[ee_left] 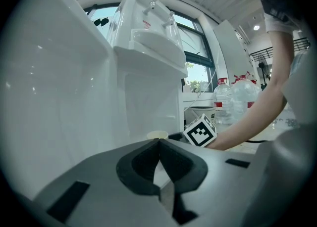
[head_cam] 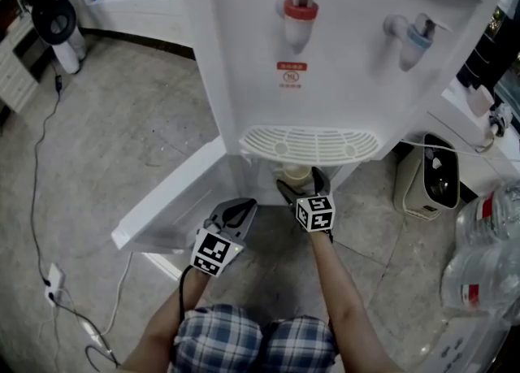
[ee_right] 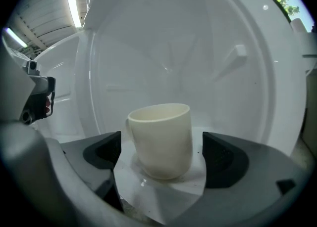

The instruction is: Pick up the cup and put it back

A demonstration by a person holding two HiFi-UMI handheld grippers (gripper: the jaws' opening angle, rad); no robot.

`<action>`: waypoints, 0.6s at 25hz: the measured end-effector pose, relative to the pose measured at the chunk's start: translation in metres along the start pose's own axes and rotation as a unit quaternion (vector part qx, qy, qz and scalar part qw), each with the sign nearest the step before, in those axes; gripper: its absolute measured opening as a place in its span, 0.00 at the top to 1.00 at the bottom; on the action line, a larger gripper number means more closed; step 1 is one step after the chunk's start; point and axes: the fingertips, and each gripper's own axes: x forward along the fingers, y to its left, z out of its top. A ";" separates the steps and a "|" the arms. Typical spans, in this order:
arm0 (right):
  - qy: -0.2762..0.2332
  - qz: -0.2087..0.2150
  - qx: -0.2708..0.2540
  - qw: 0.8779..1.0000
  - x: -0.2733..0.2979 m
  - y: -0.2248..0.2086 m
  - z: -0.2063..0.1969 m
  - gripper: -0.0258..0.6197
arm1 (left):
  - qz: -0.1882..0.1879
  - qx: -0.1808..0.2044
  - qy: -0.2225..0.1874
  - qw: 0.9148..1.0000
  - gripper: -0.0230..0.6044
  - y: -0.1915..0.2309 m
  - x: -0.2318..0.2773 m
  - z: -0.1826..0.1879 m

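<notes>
A cream cup stands upright on the white shelf inside the water dispenser's lower cabinet. My right gripper is open around the cup, with a small gap showing between each pad and the cup's wall. In the head view the cup sits just under the drip tray, between the right gripper's fingers. My left gripper is shut and empty, held low beside the open cabinet door. From the left gripper view the cup's rim shows ahead.
The open cabinet door juts out to the left. A white appliance and large water bottles stand on the floor at the right. A cable and power strip lie at the left, with a fan behind.
</notes>
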 end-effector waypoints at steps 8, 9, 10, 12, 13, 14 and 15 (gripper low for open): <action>-0.025 0.005 -0.020 0.999 -0.019 0.013 0.015 0.18 | 0.001 0.005 -0.006 1.000 0.92 -0.001 -0.001 0.006; -0.031 0.003 -0.015 0.999 -0.024 0.013 0.017 0.18 | 0.003 0.004 -0.007 1.000 0.92 0.000 -0.002 0.007; -0.037 0.002 -0.011 0.999 -0.031 0.013 0.020 0.18 | 0.003 0.003 -0.009 1.000 0.92 0.000 -0.002 0.008; -0.047 0.000 -0.004 0.999 -0.048 0.015 0.025 0.19 | 0.001 -0.003 -0.010 1.000 0.92 0.000 -0.001 0.010; -0.051 0.001 -0.004 0.999 -0.058 0.016 0.027 0.22 | 0.000 -0.008 -0.010 1.000 0.92 -0.001 0.000 0.011; -0.054 0.002 -0.004 0.999 -0.068 0.018 0.030 0.26 | 0.000 -0.012 -0.010 1.000 0.92 -0.002 0.000 0.013; -0.057 0.006 -0.006 0.998 -0.079 0.020 0.034 0.31 | -0.001 -0.013 -0.009 1.000 0.92 -0.004 0.001 0.015</action>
